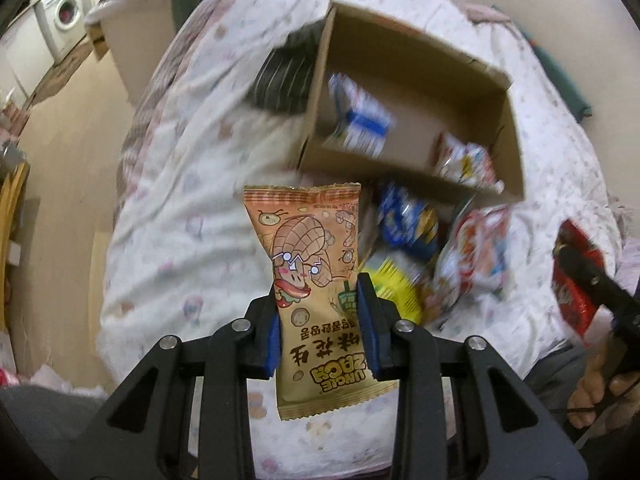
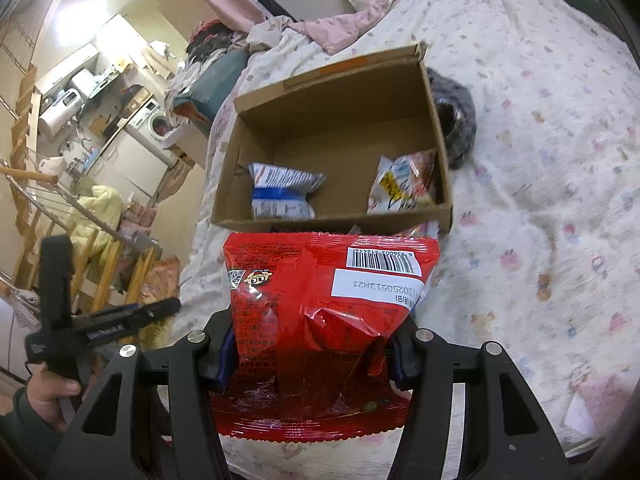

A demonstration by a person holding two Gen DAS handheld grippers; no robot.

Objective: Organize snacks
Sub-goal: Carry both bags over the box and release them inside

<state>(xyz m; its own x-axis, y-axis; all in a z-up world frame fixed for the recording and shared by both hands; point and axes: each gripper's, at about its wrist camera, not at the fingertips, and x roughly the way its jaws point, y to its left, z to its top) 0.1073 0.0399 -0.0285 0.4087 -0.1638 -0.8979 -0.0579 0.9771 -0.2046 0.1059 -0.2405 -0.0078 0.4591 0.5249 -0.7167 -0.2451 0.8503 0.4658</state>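
Observation:
My left gripper (image 1: 320, 292) is shut on an upright tan peanut snack packet (image 1: 308, 248), held above the flowered bedspread. My right gripper (image 2: 314, 344) is shut on a red snack bag (image 2: 320, 292) with a barcode label. An open cardboard box (image 2: 320, 120) sits on the bed ahead of both. Inside it lie a blue-and-white packet (image 2: 280, 192) at the left and a white, yellow and red packet (image 2: 404, 184) at the right. In front of the box (image 1: 400, 52), loose snacks lie in a heap: a blue packet (image 1: 408, 220), a yellow one (image 1: 396, 284) and a red-and-white one (image 1: 476, 256).
A dark plaid cloth (image 2: 456, 120) lies against the box's right side. Pink bedding (image 2: 340, 28) is bunched at the head of the bed. Left of the bed the floor drops away toward a wooden rail (image 2: 100, 256) and a washing machine (image 2: 154, 122).

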